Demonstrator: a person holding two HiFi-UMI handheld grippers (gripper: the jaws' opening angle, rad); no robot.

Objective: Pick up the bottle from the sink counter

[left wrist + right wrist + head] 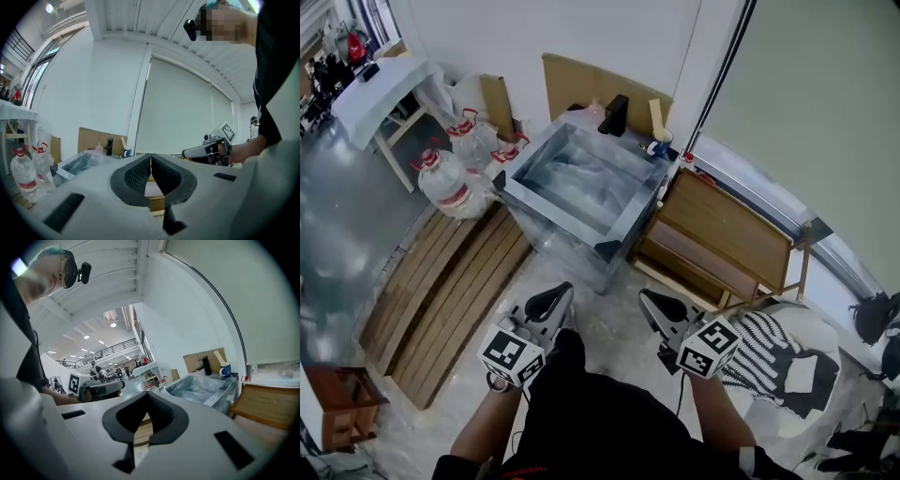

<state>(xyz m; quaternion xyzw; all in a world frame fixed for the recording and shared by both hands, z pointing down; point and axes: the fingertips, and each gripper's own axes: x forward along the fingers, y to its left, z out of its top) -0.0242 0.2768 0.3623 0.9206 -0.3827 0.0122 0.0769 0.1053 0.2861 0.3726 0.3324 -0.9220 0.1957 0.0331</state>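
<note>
The steel sink (623, 221) stands ahead of me on the floor, with a black faucet (614, 114) on its far rim. A small pale bottle (593, 112) sits on that rim just left of the faucet; in the left gripper view the bottle (99, 148) looks pinkish. My left gripper (561, 294) and right gripper (650, 300) hover side by side well short of the sink's near corner, both shut and holding nothing. The left jaws (150, 157) and right jaws (148, 396) meet at their tips.
A blue mug (659, 147) sits on the sink's right back corner. Large water jugs (445, 180) stand to the left, beside wooden slats (450, 291) on the floor. A wooden rack (722, 234) stands to the right of the sink, and cardboard (581, 80) leans on the wall behind.
</note>
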